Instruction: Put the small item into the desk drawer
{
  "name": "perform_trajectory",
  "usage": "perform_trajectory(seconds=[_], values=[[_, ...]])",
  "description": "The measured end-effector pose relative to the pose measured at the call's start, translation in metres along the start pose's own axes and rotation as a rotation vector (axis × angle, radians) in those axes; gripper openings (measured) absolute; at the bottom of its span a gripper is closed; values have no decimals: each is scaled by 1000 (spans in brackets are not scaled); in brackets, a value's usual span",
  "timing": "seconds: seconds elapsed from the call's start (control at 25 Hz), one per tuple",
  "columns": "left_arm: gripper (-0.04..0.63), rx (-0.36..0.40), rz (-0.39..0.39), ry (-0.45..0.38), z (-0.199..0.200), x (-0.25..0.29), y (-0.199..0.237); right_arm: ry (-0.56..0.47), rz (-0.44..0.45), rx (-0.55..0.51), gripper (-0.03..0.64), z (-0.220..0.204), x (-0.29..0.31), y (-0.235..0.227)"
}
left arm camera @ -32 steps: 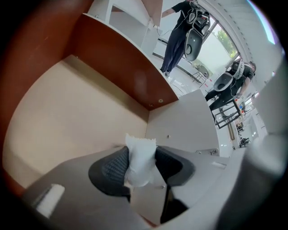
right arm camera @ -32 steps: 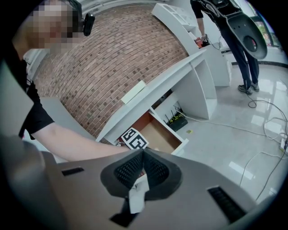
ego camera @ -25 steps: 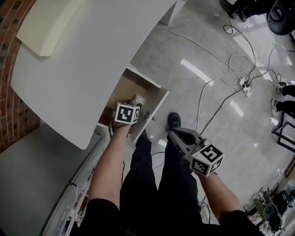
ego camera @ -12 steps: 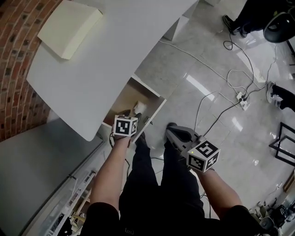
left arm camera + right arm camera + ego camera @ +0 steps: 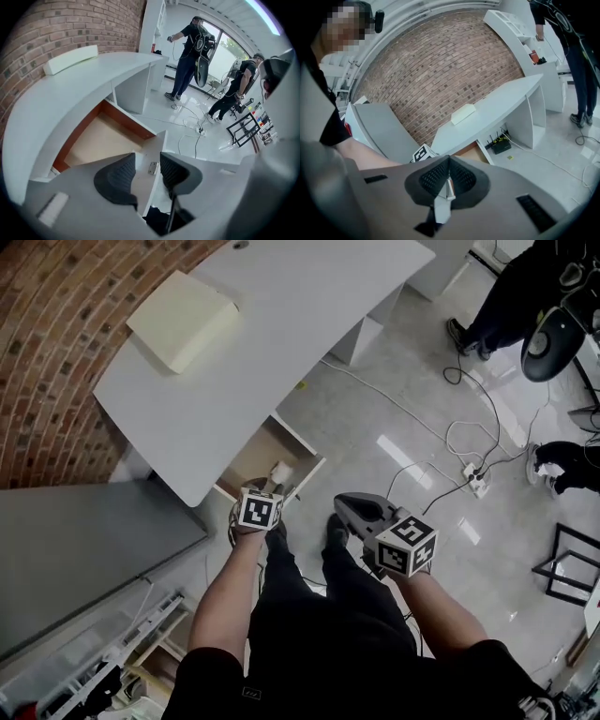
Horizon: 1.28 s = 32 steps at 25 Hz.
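Backed off from desk (image 5: 281, 352) since a second ago, drawing left gripper (image 5: 147, 168) back toward the front of drawer (image 5: 251, 460). Closing its jaws now astride that front edge, without pressing yet. Holding right gripper (image 5: 449, 174) all but shut, gripping nothing. Can see item (image 5: 279, 471) lying alone in open drawer, near the front. Looks small, white, probably light. Best pinched gently across its middle.
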<state>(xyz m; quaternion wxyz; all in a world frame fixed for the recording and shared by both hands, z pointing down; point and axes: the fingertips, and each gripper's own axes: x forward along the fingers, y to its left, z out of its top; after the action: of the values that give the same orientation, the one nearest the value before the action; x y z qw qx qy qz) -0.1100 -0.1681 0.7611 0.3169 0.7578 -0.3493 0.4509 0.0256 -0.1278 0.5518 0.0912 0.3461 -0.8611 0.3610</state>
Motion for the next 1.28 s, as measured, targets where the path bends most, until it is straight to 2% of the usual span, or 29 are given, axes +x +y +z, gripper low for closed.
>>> perform_trajectory(seconds=[0.2,0.44,0.72,0.96,1.16,1.28], values=[[158,10,9,-76,16,-44,-28,-12,18,-33,11,18,-25,13],[128,-3,28,-236,65,-103,-44,-46,50,-69,11,41,-41,21],[61,26,81,-419,125,-183,-31,-127,64,-121,11,84,-44,28],[32,81,114,-536,149,-238,-21,-194,58,-178,11,120,-34,44],[25,-7,80,-635,154,-280,-9,-218,46,-192,11,139,-23,56],[21,-32,79,-693,158,-308,5,-226,56,-227,11,153,-14,68]])
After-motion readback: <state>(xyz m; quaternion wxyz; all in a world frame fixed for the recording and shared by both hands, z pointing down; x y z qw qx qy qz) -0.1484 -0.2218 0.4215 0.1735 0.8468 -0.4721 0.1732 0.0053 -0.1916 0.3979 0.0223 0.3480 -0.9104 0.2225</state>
